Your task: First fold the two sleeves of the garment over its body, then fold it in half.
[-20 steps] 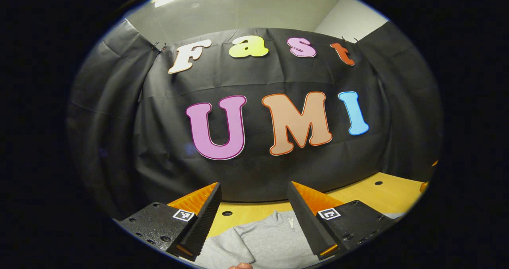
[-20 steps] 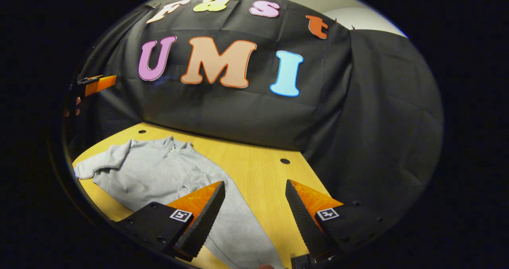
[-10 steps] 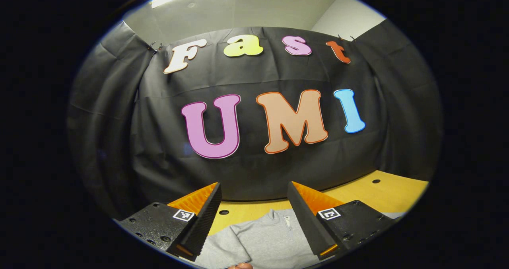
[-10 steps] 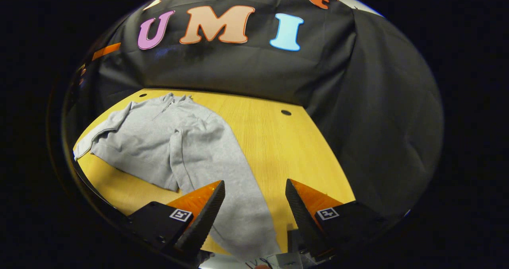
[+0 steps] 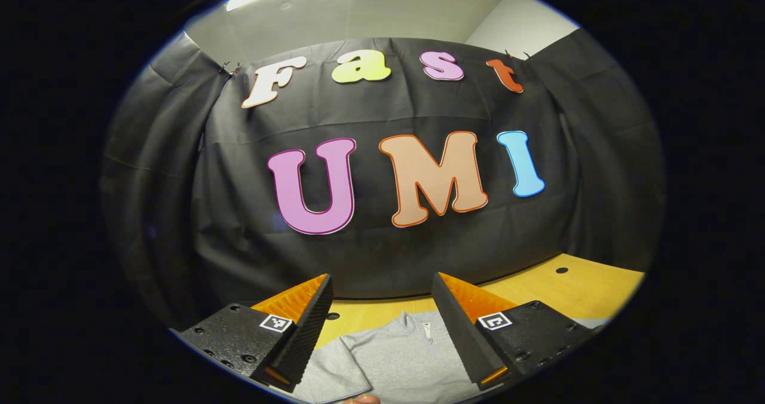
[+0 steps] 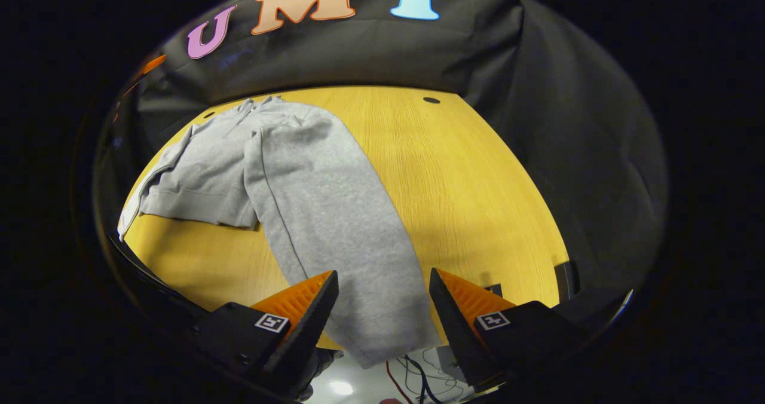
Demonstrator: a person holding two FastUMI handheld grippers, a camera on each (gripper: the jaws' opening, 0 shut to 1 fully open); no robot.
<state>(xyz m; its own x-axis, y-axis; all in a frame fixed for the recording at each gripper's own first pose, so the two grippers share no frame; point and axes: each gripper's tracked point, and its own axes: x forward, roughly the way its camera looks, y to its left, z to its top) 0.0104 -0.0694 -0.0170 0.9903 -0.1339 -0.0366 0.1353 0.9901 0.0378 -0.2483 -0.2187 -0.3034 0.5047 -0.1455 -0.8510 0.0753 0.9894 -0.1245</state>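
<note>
L gripper (image 5: 382, 320) & R gripper (image 6: 382, 314) both agape.

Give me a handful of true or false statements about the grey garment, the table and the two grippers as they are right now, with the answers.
1. The right gripper is clamped on cloth. False: its fingers stand apart, nothing between them.
2. The grey garment lies on the wooden table. True.
3. One long sleeve stretches toward the near table edge, its cuff hanging over the edge. True.
4. The left gripper is shut. False: it is open, held above the garment's collar end.
5. The garment is already folded in half. False: the long sleeve is still stretched out.
</note>
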